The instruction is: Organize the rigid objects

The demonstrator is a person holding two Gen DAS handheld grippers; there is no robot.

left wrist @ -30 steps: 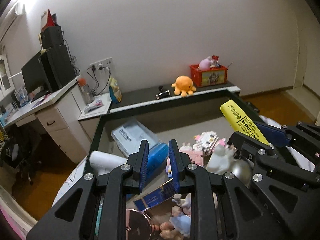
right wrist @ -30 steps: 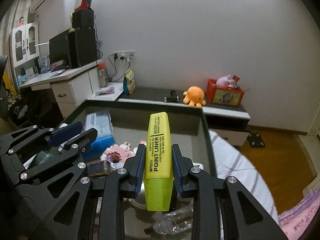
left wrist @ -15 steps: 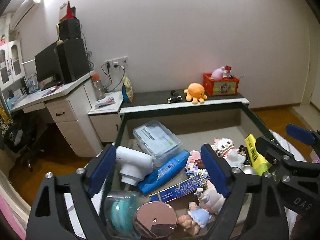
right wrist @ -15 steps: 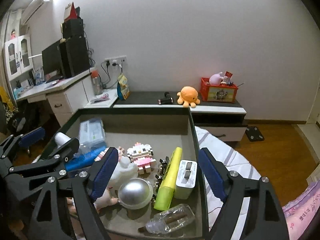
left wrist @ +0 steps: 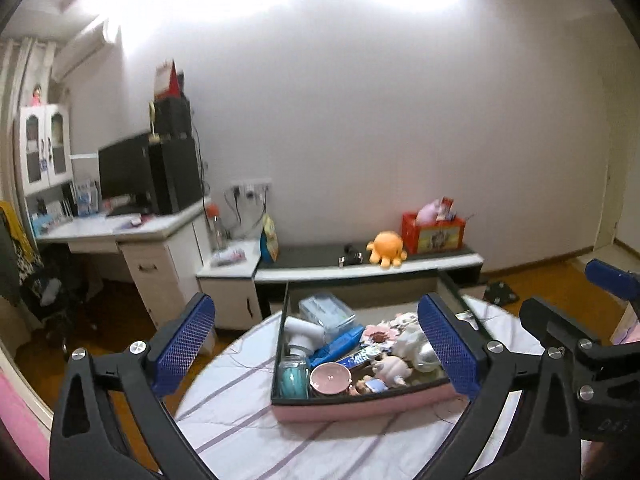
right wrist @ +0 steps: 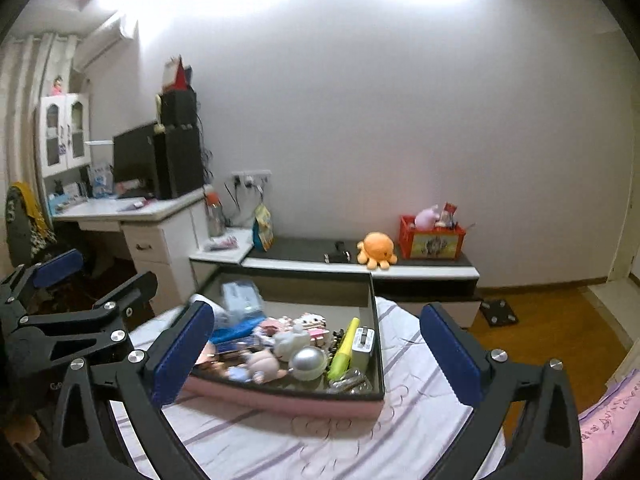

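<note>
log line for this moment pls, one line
left gripper: opening, nothing between jaws | right gripper: opening, nothing between jaws | yellow highlighter: lying in pink box beside white charger

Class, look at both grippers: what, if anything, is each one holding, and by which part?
Nothing is held. The left gripper and the right gripper are both opening with nothing between their jaws; the yellow highlighter lies in the box.

One pink box (right wrist: 280, 398), one yellow highlighter (right wrist: 343, 348), one silver ball (right wrist: 308, 363), one orange octopus plush (right wrist: 376, 255), one red crate (right wrist: 432, 242).
</note>
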